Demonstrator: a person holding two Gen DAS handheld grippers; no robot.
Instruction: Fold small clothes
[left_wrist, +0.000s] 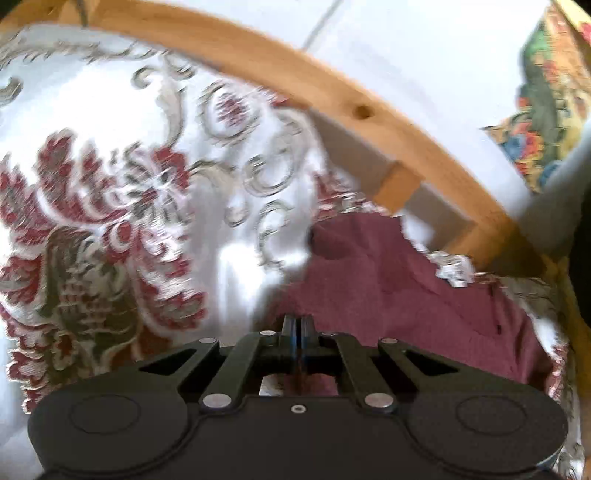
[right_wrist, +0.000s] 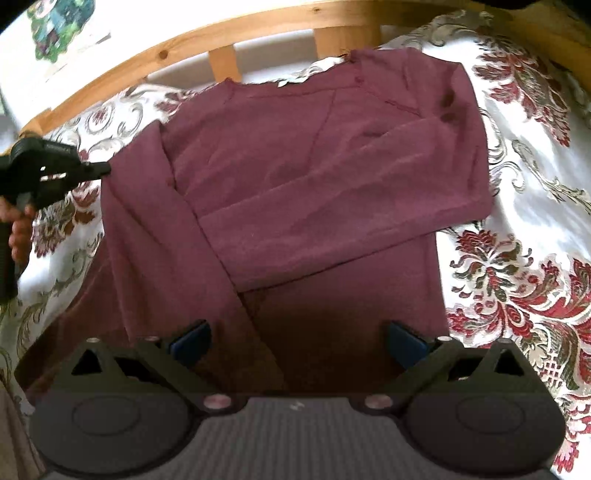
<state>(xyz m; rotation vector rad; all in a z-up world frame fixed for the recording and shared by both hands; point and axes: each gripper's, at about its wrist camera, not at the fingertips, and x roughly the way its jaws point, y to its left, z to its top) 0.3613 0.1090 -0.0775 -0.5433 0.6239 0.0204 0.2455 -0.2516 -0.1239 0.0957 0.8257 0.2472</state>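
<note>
Lying flat on the patterned bedspread (right_wrist: 524, 206), a maroon long-sleeved top (right_wrist: 314, 192) is being shown from above in the right wrist view, its neckline toward the wooden bed rail (right_wrist: 221, 33). One sleeve (right_wrist: 332, 221) is being kept folded across the chest, while the other (right_wrist: 147, 236) is being left running down the garment's left side. The right gripper (right_wrist: 297, 341) is being held above the hem, its blue-padded fingers (right_wrist: 190, 341) spread wide with nothing between them. The left gripper (right_wrist: 99, 170) is being seen at the frame's left edge, its tip at the top's shoulder edge. In the blurred left wrist view, the left gripper (left_wrist: 297, 326) is being held with its fingers pressed together over the maroon fabric (left_wrist: 406, 291); whether cloth is being pinched cannot be told. A colourful cushion (left_wrist: 550, 92) is being shown beyond the rail (left_wrist: 332, 85).
</note>
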